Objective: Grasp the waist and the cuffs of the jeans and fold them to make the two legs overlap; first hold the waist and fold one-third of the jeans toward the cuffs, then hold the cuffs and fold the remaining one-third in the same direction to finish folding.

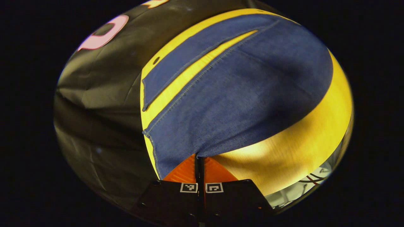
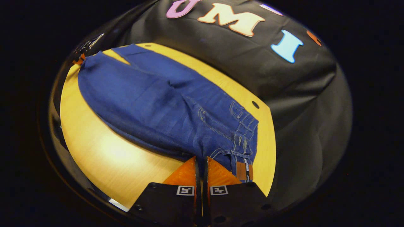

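Observation:
Blue jeans (image 2: 151, 97) lie lengthwise on a yellow wooden table (image 2: 104, 148), legs side by side. In the right gripper view the waist with its brown patch (image 2: 243, 170) is nearest, and my right gripper (image 2: 201, 159) is shut on the waist's near edge. At the far cuff end the left gripper (image 2: 80, 58) shows small. In the left gripper view my left gripper (image 1: 199, 157) is shut on the cuff of the near leg (image 1: 240, 91), which rises a little and casts a shadow. The far leg (image 1: 189, 60) lies flat, with a strip of table between the legs.
The black cloth wall (image 2: 284, 82) runs close along the table's far edge. A small dark hole (image 2: 255, 104) marks the table near the waist. Bare table (image 1: 300, 142) lies on the near side of the jeans. Cables (image 1: 312, 179) show beyond the table's edge.

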A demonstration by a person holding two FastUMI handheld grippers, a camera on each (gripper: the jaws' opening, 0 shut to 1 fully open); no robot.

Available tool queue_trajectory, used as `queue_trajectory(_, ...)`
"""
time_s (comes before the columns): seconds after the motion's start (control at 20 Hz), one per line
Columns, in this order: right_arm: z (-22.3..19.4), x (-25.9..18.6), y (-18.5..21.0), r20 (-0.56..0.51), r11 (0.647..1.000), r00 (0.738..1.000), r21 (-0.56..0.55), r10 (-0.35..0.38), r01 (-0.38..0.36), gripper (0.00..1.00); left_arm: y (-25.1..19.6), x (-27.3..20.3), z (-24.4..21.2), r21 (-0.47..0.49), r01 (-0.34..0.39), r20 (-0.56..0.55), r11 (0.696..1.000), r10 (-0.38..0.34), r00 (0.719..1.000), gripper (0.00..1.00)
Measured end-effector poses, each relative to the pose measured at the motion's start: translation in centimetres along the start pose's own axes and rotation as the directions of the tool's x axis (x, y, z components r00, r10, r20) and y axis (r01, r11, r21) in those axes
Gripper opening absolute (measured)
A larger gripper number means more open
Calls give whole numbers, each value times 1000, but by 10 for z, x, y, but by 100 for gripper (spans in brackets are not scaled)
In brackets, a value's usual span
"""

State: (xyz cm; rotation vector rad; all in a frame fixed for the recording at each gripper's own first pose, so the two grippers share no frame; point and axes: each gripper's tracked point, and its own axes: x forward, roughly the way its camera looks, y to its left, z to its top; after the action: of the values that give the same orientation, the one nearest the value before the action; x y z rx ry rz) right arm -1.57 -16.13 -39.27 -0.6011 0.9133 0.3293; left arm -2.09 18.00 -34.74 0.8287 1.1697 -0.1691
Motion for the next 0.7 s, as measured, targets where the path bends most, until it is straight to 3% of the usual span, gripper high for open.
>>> queue_trajectory(0.25, 41, -14, -27, 74, 996, 996, 77, -44, 38, 4, 35, -21, 32, -12, -61, 44, 998, 62, 997, 0)
queue_trajectory(0.55, 104, -6, -60, 147, 970, 980, 224, -134, 99, 4, 83, -16, 82, -101, -71, 118, 992, 83, 990, 0)
queue_trajectory(0.7, 123, 2, -72, 157, 962, 974, 241, -165, 124, 4, 110, -3, 113, -73, -84, 132, 994, 93, 987, 0)
